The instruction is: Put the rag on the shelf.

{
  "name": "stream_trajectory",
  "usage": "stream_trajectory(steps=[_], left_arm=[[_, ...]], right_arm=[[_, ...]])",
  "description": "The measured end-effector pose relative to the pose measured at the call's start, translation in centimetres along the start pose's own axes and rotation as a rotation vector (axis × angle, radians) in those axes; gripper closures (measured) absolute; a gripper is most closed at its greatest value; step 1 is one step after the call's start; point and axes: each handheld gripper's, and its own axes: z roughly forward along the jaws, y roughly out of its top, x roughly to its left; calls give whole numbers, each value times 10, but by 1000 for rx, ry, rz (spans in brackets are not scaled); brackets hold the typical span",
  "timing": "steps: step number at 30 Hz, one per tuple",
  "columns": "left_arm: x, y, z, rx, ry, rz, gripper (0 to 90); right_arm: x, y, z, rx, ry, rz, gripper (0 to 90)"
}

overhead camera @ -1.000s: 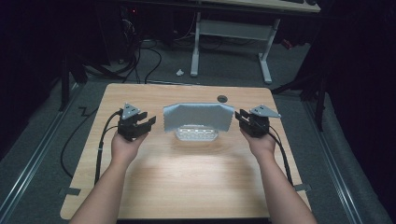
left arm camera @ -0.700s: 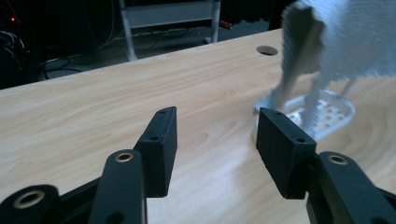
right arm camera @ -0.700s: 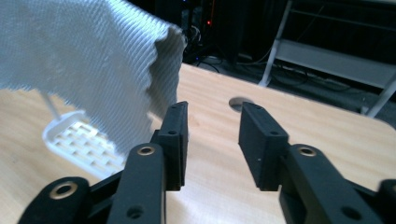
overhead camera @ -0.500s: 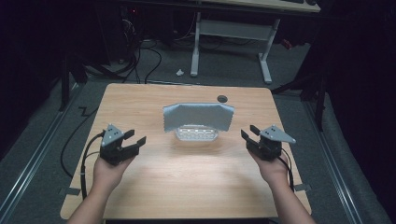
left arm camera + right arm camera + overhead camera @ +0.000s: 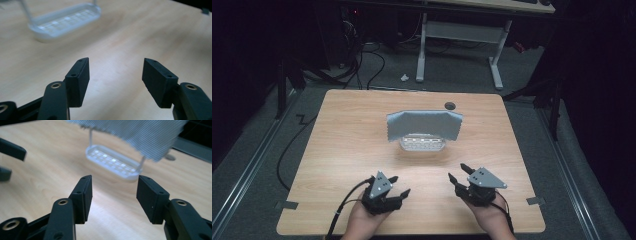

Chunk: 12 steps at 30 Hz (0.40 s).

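Now both claws, left claw (image 5: 398, 186) and right claw (image 5: 457, 173), gape empty, just opened.

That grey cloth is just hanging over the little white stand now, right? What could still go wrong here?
Probably little, but two things. The grey cloth is only draped over the thin white rack, so a nudge or draught could slide it off or tip the light rack. Both tools, left and right, are open with nothing between the jaws near the table's front edge; their trailing cables could snag there.
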Motion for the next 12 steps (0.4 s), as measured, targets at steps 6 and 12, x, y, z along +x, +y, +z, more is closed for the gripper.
stream_trajectory(steps=[6,12], left_arm=[[-4,-11,10,88,7,51,393],[12,-9,-3,27,14,-53,397]], right_arm=[[18,-44,19,123,31,35,480],[9,-45,18,98,11,73,472]])
